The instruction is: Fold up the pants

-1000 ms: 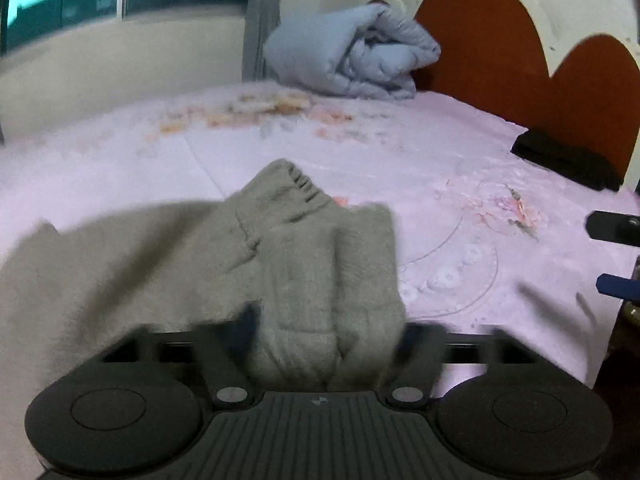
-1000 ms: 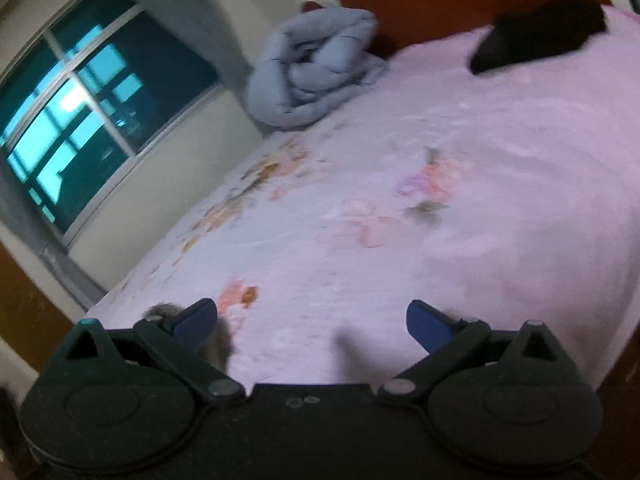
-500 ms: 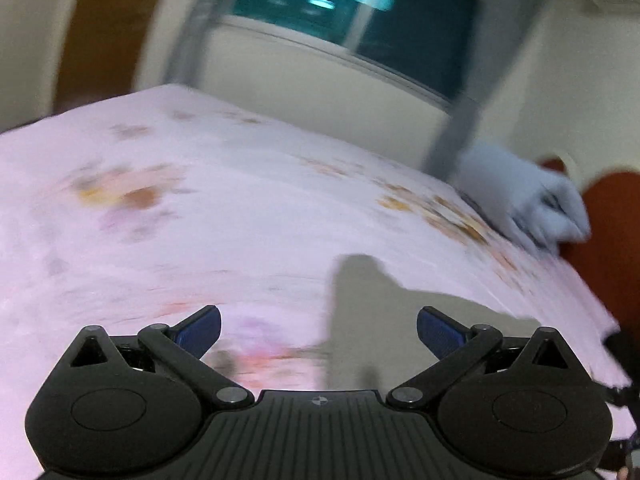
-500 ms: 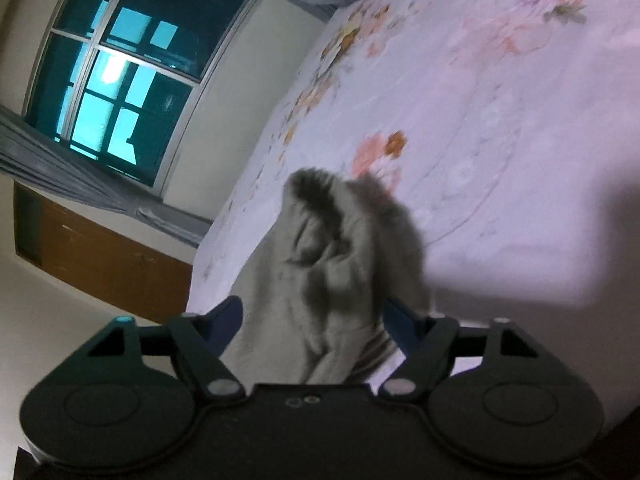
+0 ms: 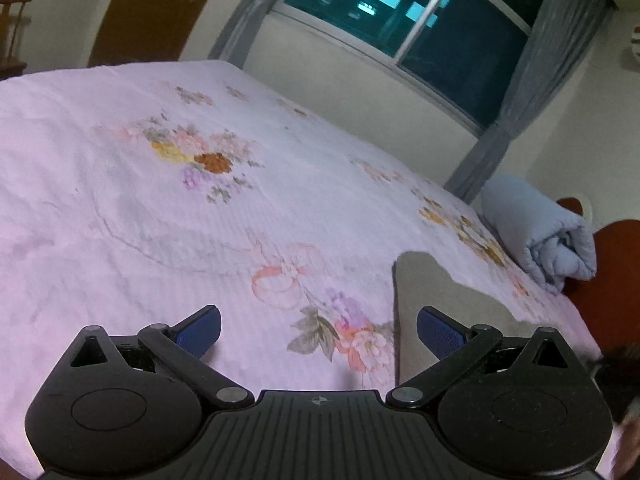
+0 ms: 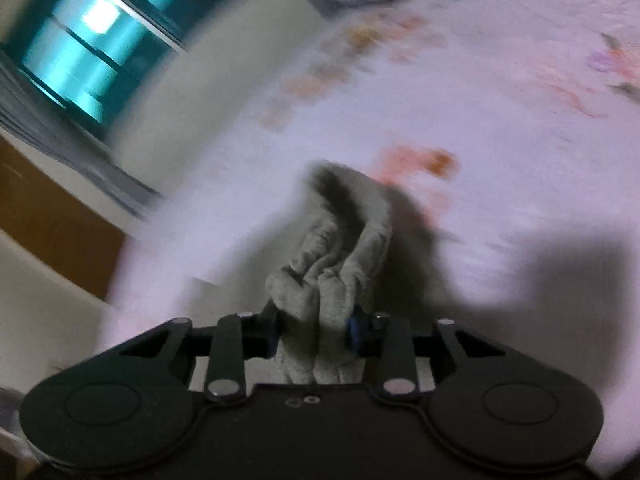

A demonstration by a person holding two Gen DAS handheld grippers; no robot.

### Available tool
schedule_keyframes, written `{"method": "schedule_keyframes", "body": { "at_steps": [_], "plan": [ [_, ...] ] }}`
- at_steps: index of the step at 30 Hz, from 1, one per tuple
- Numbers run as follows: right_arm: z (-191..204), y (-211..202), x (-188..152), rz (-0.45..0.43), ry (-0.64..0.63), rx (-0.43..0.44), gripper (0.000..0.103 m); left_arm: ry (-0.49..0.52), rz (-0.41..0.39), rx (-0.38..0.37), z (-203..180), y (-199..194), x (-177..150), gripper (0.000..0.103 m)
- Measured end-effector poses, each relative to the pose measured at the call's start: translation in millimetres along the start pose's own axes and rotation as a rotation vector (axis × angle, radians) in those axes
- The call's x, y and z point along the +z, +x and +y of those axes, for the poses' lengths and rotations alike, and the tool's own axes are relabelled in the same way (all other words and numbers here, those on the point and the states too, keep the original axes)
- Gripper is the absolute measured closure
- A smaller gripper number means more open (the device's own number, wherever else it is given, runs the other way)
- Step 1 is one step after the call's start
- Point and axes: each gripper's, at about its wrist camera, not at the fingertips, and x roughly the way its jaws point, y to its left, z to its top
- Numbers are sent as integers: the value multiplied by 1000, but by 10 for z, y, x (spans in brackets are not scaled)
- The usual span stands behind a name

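Two handheld grippers are working over a bed covered in a pale pink bedspread (image 5: pixel 168 240) printed with flowers. The right wrist view is smearing with blur, so the window and bedspread behind are hard to make out. In it, the right gripper (image 6: pixel 316 330) is clamping a bunched fold of the grey fleecy pants (image 6: pixel 340 248); its jaws have just been closing and are now pressing the cloth from both sides. The rest of the garment is rising ahead of the jaws in a crumpled hump over the bed, its lower part hidden behind the black gripper body.

The left gripper (image 5: pixel 318 330) is hovering with its jaws standing wide apart and nothing between them. In that view only a flat grey patch is showing beside the right-hand blue pad; whether it is cloth or shadow is unclear.

A rolled light-blue quilt (image 5: pixel 540 236) is lying at the far edge, against a partly cut-off red-brown headboard (image 5: pixel 608 272). Grey curtains (image 5: pixel 520 112) are framing a dark window (image 5: pixel 420 12).
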Motion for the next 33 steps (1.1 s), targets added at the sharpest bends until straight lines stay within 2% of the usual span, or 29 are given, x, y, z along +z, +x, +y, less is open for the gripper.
{"method": "schedule_keyframes", "body": {
  "at_steps": [3, 4, 5, 7, 8, 9, 10, 11, 17, 20, 22, 23, 24, 25, 26, 30, 33],
  "plan": [
    [152, -280, 67, -124, 39, 224, 81, 19, 17, 1, 8, -5, -63, 0],
    [127, -364, 61, -162, 50, 274, 81, 21, 20, 0, 15, -8, -78, 0],
    [45, -409, 47, -189, 65, 279, 81, 21, 21, 0, 23, -9, -90, 0],
    [-358, -313, -4, -181, 149, 212, 81, 13, 23, 7, 46, -13, -110, 0],
    [-661, -170, -53, -131, 237, 136, 81, 5, 27, 8, 55, -7, -115, 0],
    [-961, 2, -111, -34, 342, 35, 81, -1, 35, 8, 62, 6, -119, 0],
    [-1202, 69, -191, 1, 425, 8, 81, -4, 41, 13, 62, 19, -118, 0],
    [-1312, 43, -233, -31, 447, 56, 80, -2, 40, 17, 48, 19, -116, 0],
    [-1217, 64, -107, -11, 354, 99, 77, 34, 54, 20, -105, 121, -117, 0],
    [-1293, 141, -67, 50, 311, 63, 75, 41, 69, -9, -223, 213, -123, 0],
    [-1333, 84, 19, 64, 309, 100, 70, 35, 73, -49, -309, 274, -105, 0],
    [-1239, -39, 69, 31, 272, 100, 59, 29, 73, -69, -343, 305, -92, 0],
    [-1189, -200, 72, -15, 239, 93, 30, 24, 77, -96, -383, 356, -70, 0],
    [-1196, -305, 99, -62, 218, 97, 17, 20, 89, -128, -429, 433, -47, 0],
    [-1235, -345, 142, -72, 214, 113, 13, 18, 103, -151, -476, 515, -31, 0],
    [-1449, -123, 286, 37, 219, 132, 31, -33, 186, -221, -644, 908, -37, 0],
    [-1504, 2, 269, 90, 196, 163, 33, -135, 255, -270, -692, 1171, -124, 0]
  ]
}}
